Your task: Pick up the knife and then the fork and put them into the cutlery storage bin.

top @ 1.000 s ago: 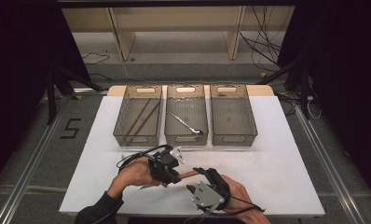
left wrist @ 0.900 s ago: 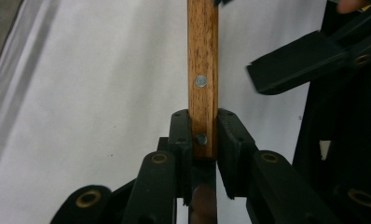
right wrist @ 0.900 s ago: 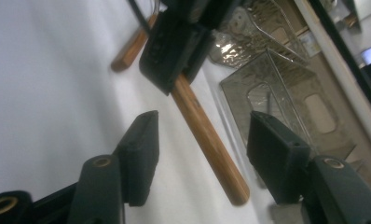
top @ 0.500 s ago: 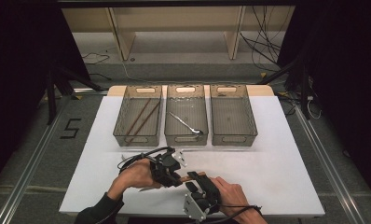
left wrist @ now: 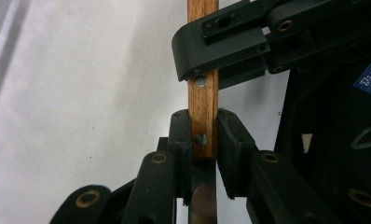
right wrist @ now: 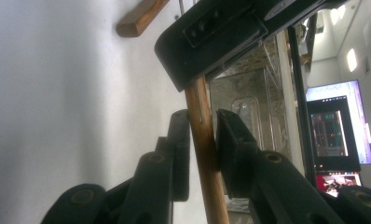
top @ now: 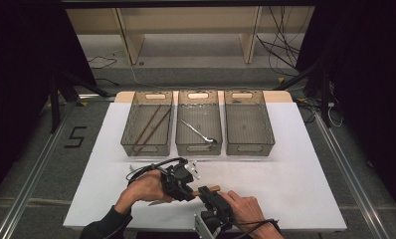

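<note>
A knife with a wooden handle (top: 213, 189) and a steel blade (top: 155, 202) hangs low over the white mat near the front edge. My left gripper (top: 190, 189) is shut on the handle (left wrist: 203, 93) where it meets the blade (left wrist: 202, 196). My right gripper (top: 207, 195) comes in from the front, and its jaws have just been closing with the handle (right wrist: 210, 182) between them. In the right gripper view both pads lie against the wood. In the left gripper view the right gripper's black finger (left wrist: 221, 44) crosses the handle farther up.
Three clear trays stand in a row at the back: the left one (top: 131, 142) holds chopsticks (top: 151, 127), the middle one (top: 186, 144) a spoon (top: 198, 130), and the right one (top: 265, 139). A small metal utensil (top: 193, 168) lies just behind the grippers. The white mat (top: 295, 169) stretches right.
My right gripper has come down and in toward the left one, and its jaws have closed around the knife's handle. The left gripper has held still with the knife.
</note>
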`<state>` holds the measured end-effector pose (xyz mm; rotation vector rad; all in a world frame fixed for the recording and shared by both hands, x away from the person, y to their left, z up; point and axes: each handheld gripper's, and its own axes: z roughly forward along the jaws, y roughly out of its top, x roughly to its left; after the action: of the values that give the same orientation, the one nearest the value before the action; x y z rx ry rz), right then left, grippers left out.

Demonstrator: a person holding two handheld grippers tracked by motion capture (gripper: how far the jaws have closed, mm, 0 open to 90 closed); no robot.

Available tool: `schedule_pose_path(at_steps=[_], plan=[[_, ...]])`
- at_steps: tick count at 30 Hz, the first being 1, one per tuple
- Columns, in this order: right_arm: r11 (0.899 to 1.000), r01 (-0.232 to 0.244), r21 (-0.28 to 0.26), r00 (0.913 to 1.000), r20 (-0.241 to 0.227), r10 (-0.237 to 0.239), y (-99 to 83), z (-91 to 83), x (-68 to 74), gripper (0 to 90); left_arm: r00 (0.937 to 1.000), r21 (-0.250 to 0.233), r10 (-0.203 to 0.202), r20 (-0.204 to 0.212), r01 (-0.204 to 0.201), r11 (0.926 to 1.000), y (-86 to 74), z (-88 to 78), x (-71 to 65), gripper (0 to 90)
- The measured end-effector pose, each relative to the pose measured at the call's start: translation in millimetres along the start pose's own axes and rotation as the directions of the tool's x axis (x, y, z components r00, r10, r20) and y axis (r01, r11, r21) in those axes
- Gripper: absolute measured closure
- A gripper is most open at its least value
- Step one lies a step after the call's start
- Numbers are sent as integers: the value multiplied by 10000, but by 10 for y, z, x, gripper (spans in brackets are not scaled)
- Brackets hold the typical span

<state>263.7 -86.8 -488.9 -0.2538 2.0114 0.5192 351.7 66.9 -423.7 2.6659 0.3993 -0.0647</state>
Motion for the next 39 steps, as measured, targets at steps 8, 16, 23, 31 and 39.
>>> schedule_pose_path(at_steps=[8,16,23,31,39], plan=[[9991,422,-12,9991,-57,-422,6,-9,21,814,9999,29,-1,104,0,10000,-1,-19,2,755],[9998,118,166,9999,-115,-117,-40,-27,-32,816,9977,-914,-593,-334,560,9942,-24,-174,58,460],[9980,-218,595,9996,-181,229,-158,-49,-94,816,9879,-2290,-1400,-666,1215,9658,-98,-395,158,329],[9899,-534,1314,9985,-65,547,-387,-57,-216,816,9615,-4034,-2440,-1261,1750,8981,-235,-629,250,253],[9632,-1901,1899,9810,-9,1938,-678,-78,-460,815,9381,-5003,-3067,-1609,1904,8447,-405,-770,283,234]])
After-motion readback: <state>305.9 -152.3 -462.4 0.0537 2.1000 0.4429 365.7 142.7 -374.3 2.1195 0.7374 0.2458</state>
